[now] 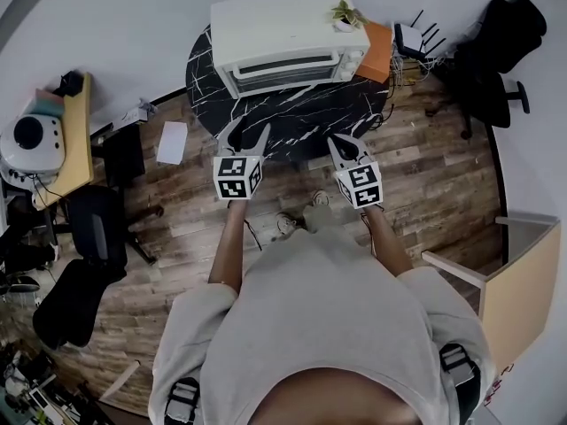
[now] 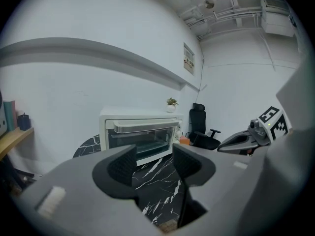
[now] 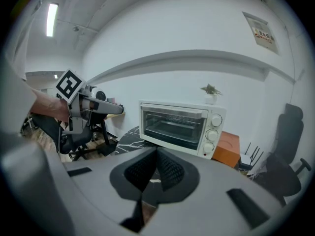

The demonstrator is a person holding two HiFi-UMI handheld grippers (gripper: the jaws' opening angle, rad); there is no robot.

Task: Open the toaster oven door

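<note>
A white toaster oven (image 1: 283,42) stands at the back of a round black marble table (image 1: 301,115), its glass door shut and its handle (image 2: 145,126) along the door's top edge. Both grippers hover over the table's near edge, short of the oven and touching nothing. My left gripper (image 1: 248,135) is open, jaws apart with nothing between them (image 2: 154,163). My right gripper (image 1: 341,142) is shut and empty, its pads meeting at the tips (image 3: 157,168). In the right gripper view the oven (image 3: 179,127) sits straight ahead, knobs (image 3: 213,128) at its right.
A small potted plant (image 1: 345,14) sits on the oven's right corner. An orange box (image 1: 379,51) and a router (image 1: 410,35) lie to the right of it, then a black office chair (image 1: 496,51). A wooden desk (image 1: 71,149) and another chair (image 1: 97,237) stand at left.
</note>
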